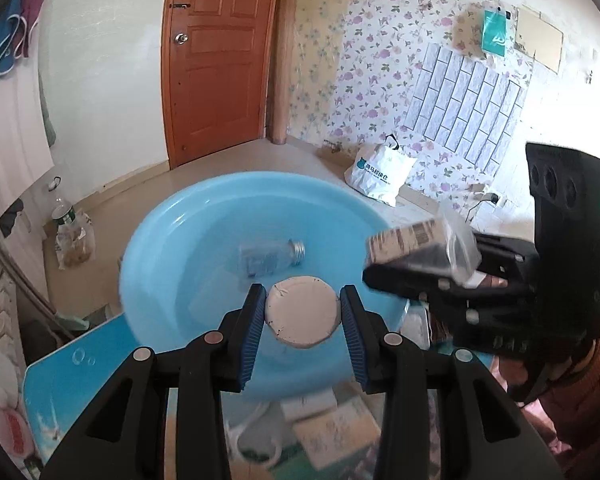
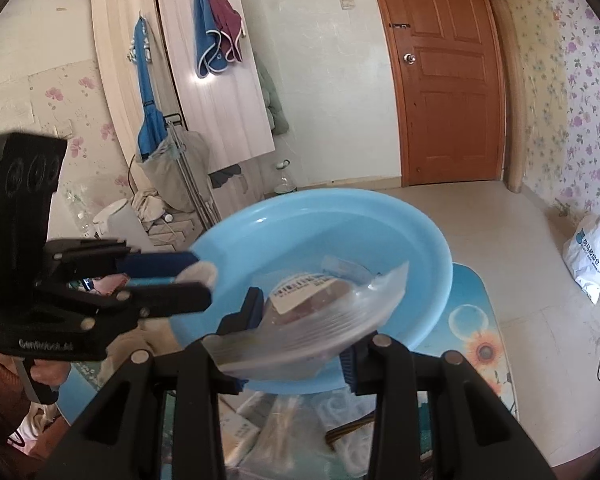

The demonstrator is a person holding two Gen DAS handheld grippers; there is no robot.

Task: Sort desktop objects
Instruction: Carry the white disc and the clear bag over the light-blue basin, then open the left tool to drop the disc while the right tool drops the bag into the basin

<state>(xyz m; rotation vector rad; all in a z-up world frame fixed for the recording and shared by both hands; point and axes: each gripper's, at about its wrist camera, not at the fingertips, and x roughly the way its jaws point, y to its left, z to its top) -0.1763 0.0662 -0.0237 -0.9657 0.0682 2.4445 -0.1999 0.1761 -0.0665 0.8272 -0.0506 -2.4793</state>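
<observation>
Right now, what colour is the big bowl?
The basin is light blue all over; the left wrist view shows it best.

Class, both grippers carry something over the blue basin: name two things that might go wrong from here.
1. The left gripper pinches the round white disc only by its edges; it may slip out.
2. The right gripper holds a limp clear bag that may snag on the blue basin rim.

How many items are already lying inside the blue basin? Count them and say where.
1: a clear glass jar lies on its side on the floor of the blue basin. The held items may hide part of the basin.
</observation>
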